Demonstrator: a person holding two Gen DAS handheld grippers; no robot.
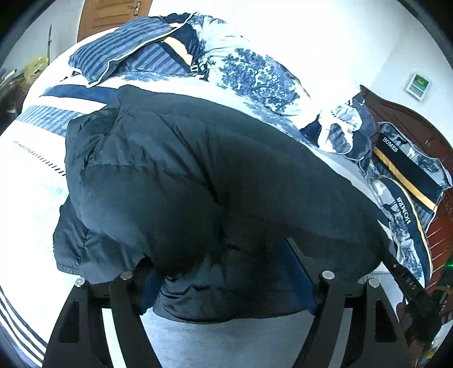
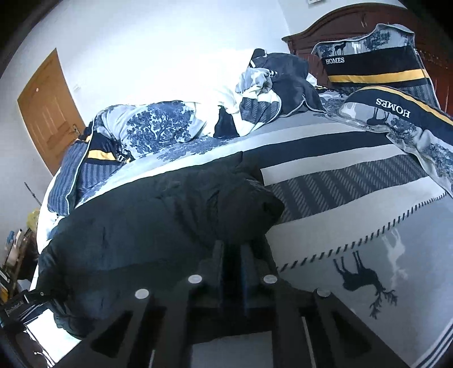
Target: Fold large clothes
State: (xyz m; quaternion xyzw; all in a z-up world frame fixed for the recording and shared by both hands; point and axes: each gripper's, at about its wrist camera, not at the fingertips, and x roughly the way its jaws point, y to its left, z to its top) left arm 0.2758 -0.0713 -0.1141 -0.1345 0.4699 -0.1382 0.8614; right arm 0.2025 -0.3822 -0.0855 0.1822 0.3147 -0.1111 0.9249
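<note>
A dark puffy jacket (image 1: 181,175) lies bunched on the bed and fills the middle of the left wrist view. My left gripper (image 1: 223,271) is open, its two fingers wide apart around the jacket's near edge, which bulges between them. In the right wrist view the jacket (image 2: 147,220) lies left of centre. My right gripper (image 2: 232,252) is shut on a fold of the jacket's near edge, its fingers almost together. The other gripper's tip (image 1: 407,283) shows at the lower right of the left wrist view.
The bed sheet (image 2: 354,226) is white and grey with stripes and a deer print. A rumpled blue-patterned duvet (image 2: 158,124) and pillows (image 2: 376,68) lie at the far side by a dark wooden headboard (image 2: 325,25). A wooden door (image 2: 48,110) stands beyond.
</note>
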